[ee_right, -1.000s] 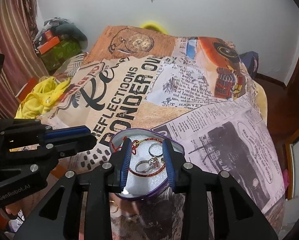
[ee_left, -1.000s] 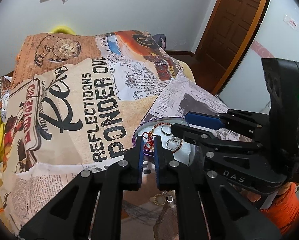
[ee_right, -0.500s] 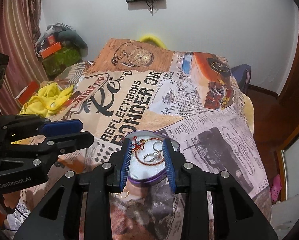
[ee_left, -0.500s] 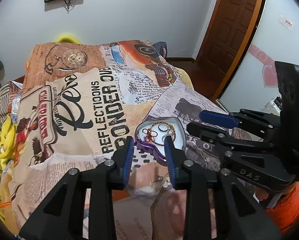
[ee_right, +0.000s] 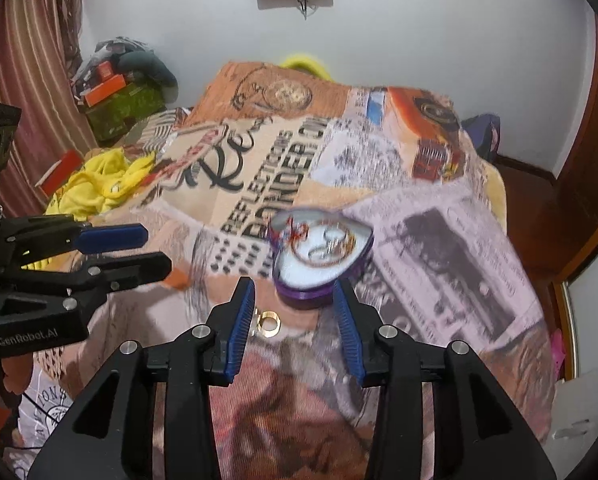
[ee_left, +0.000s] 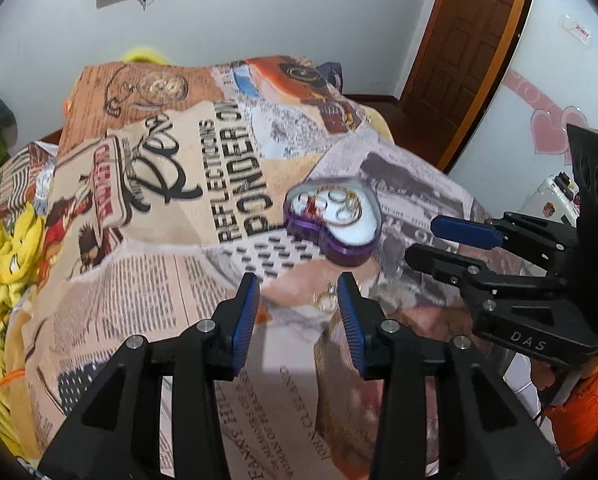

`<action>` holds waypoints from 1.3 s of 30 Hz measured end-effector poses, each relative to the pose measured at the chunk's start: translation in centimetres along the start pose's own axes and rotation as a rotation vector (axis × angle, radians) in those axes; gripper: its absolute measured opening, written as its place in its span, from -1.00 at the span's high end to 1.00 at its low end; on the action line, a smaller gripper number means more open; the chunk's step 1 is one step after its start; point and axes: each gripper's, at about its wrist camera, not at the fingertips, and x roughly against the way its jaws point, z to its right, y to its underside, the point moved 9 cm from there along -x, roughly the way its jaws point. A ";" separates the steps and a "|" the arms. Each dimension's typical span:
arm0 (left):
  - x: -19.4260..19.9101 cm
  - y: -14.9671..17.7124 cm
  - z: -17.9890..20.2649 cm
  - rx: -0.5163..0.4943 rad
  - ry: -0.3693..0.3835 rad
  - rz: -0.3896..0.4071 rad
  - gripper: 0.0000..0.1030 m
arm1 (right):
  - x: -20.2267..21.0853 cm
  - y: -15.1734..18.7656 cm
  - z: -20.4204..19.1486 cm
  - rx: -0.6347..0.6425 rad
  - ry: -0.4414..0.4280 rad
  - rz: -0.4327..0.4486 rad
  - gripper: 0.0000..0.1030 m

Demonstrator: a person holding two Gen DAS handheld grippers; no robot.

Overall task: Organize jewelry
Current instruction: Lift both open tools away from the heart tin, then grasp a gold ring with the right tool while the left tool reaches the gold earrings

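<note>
We hold our left gripper (ee_left: 299,300) above the bed (ee_left: 147,240), its blue-padded fingers (ee_left: 246,316) spread apart with nothing between them. Our right gripper (ee_right: 295,312) hangs beside it, its fingers (ee_right: 241,320) likewise parted and empty.

The purple heart-shaped jewelry box (ee_left: 335,220) sits on the printed bedspread (ee_right: 459,248), just beyond both sets of fingertips and apart from them. Its lid is off or open, and on the white lining we see several silver rings (ee_left: 341,210) and a red cord bracelet (ee_right: 295,236), though motion blur hides their finer detail.

A gold ring (ee_right: 267,319) lies loose on the bedspread, outside the box and near its closer edge. In the right wrist view it rests just beside the inner face of the left-hand finger of our right gripper; we cannot tell whether it touches the pad. In the left wrist view some gold jewelry (ee_left: 326,298), perhaps that same ring, sits between our left fingertips, lower down on the cloth.

A yellow garment (ee_right: 95,188) is crumpled on the bed's left side.
</note>
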 end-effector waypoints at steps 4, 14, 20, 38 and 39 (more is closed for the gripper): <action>-1.5 1.5 0.1 0.013 0.006 -0.043 0.23 | -1.5 2.0 0.0 -0.004 -0.003 -0.055 0.28; -5.1 3.2 1.6 -0.055 -0.015 -0.101 0.23 | -3.3 5.1 0.3 -0.027 -0.025 -0.132 0.28; -5.7 3.0 1.7 -0.083 -0.014 -0.105 0.30 | -4.1 5.5 0.3 -0.035 -0.043 -0.143 0.28; -5.2 2.8 -0.2 -0.029 0.022 -0.083 0.48 | -6.4 3.9 -1.6 -0.010 -0.069 -0.118 0.33; -5.2 2.8 -0.2 -0.027 0.023 -0.082 0.48 | -6.5 3.8 -1.5 -0.010 -0.059 -0.117 0.41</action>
